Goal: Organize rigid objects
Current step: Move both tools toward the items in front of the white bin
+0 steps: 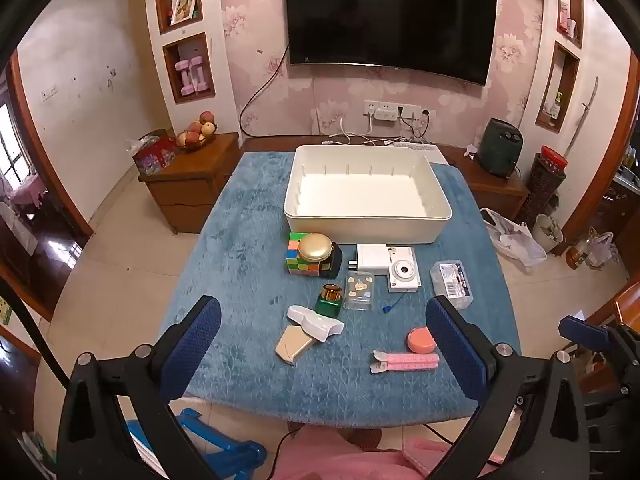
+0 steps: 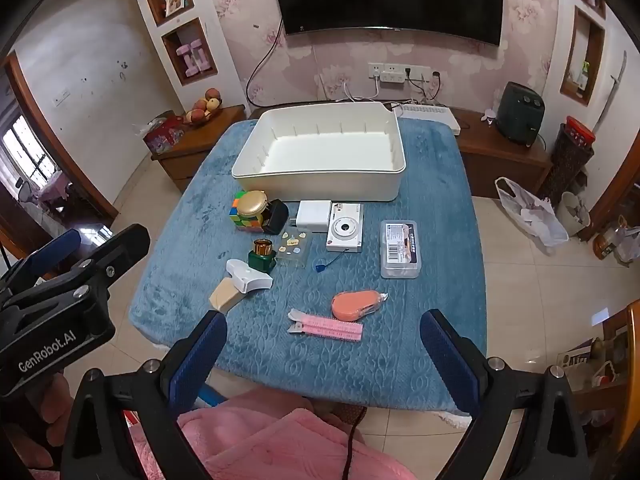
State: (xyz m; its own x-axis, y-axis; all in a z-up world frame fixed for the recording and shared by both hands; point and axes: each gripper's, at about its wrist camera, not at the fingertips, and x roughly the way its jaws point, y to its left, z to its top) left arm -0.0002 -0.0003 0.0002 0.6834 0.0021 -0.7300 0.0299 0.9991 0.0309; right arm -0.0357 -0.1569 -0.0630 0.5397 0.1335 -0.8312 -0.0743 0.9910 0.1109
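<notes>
An empty white bin (image 1: 304, 184) (image 2: 248, 160) stands at the far side of the blue-covered table (image 1: 248, 240) (image 2: 432, 184). In front of it lie a Rubik's cube (image 1: 298, 258) (image 2: 240, 212), a gold-lidded jar (image 1: 316, 247) (image 2: 252, 204), a white charger (image 1: 372, 257) (image 2: 314, 216), a white camera (image 1: 403, 274) (image 2: 345, 232), a clear box (image 1: 452, 284) (image 2: 400, 248), a green bottle (image 1: 330, 300) (image 2: 262, 256), an orange tape dispenser (image 1: 420, 340) (image 2: 356, 304) and a pink clip (image 1: 404, 362) (image 2: 326, 328). My left gripper (image 1: 324, 344) and right gripper (image 2: 324, 356) both hover open above the near edge, nothing between their fingers.
A white gadget (image 1: 316, 320) (image 2: 248, 274) rests on a beige block (image 1: 294, 344) (image 2: 226, 294); a clear sticker case (image 1: 360, 290) (image 2: 294, 246) lies beside the bottle. Wooden cabinets (image 1: 188, 184) flank the table. A pink garment (image 2: 280, 440) is below me.
</notes>
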